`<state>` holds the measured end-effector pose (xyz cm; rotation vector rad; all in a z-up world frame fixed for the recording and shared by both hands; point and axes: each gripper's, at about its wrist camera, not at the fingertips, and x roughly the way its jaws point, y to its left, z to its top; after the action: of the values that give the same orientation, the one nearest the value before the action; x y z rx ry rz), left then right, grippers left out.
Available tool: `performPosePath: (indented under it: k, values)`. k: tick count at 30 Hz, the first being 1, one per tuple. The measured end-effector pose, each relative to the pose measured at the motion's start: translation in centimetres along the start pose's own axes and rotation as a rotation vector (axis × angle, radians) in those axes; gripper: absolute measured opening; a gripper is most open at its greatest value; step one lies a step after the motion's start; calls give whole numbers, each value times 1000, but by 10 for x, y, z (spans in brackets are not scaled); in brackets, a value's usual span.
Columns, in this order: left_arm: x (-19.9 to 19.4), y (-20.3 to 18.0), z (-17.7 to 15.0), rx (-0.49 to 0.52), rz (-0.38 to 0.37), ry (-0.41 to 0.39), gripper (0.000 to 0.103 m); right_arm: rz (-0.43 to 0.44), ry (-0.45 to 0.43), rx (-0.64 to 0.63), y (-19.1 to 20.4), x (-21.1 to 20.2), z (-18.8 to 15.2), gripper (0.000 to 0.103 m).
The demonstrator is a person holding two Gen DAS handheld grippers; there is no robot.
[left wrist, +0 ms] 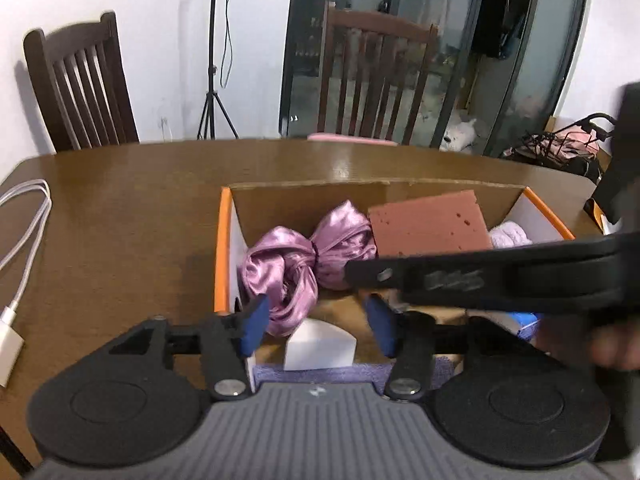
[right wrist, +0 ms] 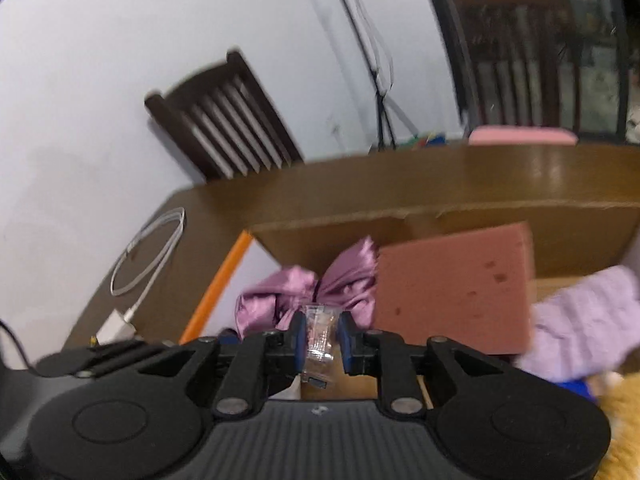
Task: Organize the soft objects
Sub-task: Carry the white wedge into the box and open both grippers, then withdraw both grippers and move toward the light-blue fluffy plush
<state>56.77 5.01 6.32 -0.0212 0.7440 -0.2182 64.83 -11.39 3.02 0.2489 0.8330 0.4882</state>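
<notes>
Left gripper [left wrist: 316, 330] over box rim [left wrist: 222, 248]

Brown wooden table with a box and a cable on it

The glossy brown wooden table [left wrist: 140, 200] carries an open cardboard box with orange rims and white side walls [left wrist: 222, 248], set toward the middle, and a coiled white charging cable with a white plug [left wrist: 24, 216] lying well apart from the box near the table's left edge (its plug end points to the near side). Elsewhere the tabletop's far half shows bare wood with soft reflections.
</notes>
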Motion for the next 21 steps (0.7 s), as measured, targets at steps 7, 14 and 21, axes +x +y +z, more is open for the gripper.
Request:
performPosePath:
  k: [7, 14, 21]
  values:
    - [-28, -3, 4, 14, 37, -51, 65, 16, -33, 9, 3, -10, 2, 42]
    - [-96, -20, 12, 20, 39, -136, 70, -34, -143, -60, 11, -100, 8, 42]
    - [-186, -50, 6, 21, 57, -248, 79, -92, -243, -119, 17, -216, -7, 53]
